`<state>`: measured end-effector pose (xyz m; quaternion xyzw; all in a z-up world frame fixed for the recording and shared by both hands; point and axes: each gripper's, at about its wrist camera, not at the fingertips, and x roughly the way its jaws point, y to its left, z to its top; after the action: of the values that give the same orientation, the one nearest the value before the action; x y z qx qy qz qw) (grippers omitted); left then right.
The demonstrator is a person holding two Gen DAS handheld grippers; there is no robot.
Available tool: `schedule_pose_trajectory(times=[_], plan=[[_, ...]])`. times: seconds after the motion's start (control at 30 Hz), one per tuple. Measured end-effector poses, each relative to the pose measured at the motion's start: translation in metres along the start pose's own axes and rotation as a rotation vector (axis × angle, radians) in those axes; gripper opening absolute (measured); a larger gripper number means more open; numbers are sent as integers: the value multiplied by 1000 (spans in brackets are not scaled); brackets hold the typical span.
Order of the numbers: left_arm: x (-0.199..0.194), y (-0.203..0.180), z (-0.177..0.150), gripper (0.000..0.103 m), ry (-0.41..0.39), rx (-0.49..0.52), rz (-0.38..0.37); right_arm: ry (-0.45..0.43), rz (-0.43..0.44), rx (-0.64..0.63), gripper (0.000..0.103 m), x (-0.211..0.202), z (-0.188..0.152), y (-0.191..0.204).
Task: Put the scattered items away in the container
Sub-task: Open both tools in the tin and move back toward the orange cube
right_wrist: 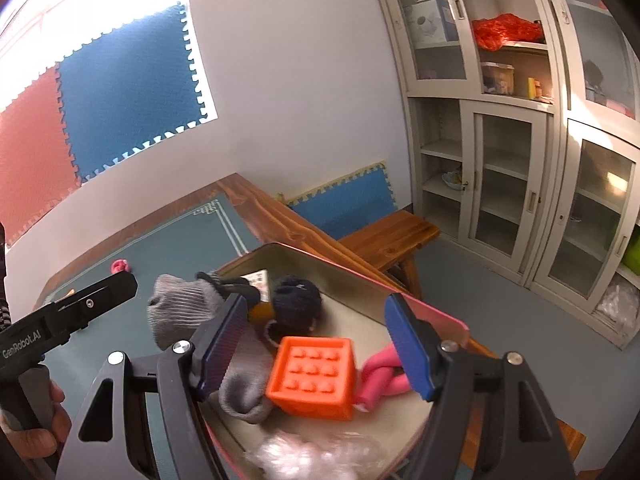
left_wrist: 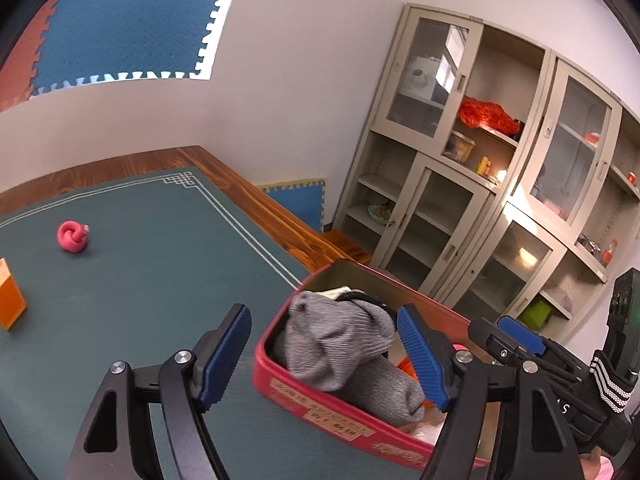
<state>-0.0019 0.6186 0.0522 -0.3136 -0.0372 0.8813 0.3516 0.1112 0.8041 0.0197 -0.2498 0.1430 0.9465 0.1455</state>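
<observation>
A red tin box (left_wrist: 280,384) stands on the green mat, and a grey sock (left_wrist: 340,344) is draped over its near rim. My left gripper (left_wrist: 322,316) hovers open just above the sock, its pads not touching it. In the right wrist view my right gripper (right_wrist: 316,304) hangs open over the box (right_wrist: 344,276). Inside lie an orange studded cube (right_wrist: 312,376), a pink knotted rope (right_wrist: 380,376), a dark yarn ball (right_wrist: 296,304), the sock (right_wrist: 240,364) and crumpled clear plastic (right_wrist: 304,456). Out on the mat lie a pink knot (left_wrist: 73,237) and an orange block (left_wrist: 10,300).
The green mat (left_wrist: 160,280) covers a wooden table (left_wrist: 256,196) whose edge runs just behind the box. A wooden bench (right_wrist: 392,236) and grey glass-door cabinets (right_wrist: 500,184) stand beyond. A hand (right_wrist: 32,436) holds the left gripper's handle at the lower left.
</observation>
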Motion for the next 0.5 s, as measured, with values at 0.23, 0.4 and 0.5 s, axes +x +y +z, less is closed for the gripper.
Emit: schedule_pose_trajectory(times=[0.23, 0.4, 0.5], plan=[[-21, 42, 0, 77, -27, -70, 56, -5, 62, -59, 75, 6, 5, 40], [-41, 77, -2, 79, -50, -109, 123, -8, 118, -101, 75, 11, 6, 75], [-54, 102, -4, 84, -67, -144, 170, -3, 155, -140, 75, 17, 4, 102]])
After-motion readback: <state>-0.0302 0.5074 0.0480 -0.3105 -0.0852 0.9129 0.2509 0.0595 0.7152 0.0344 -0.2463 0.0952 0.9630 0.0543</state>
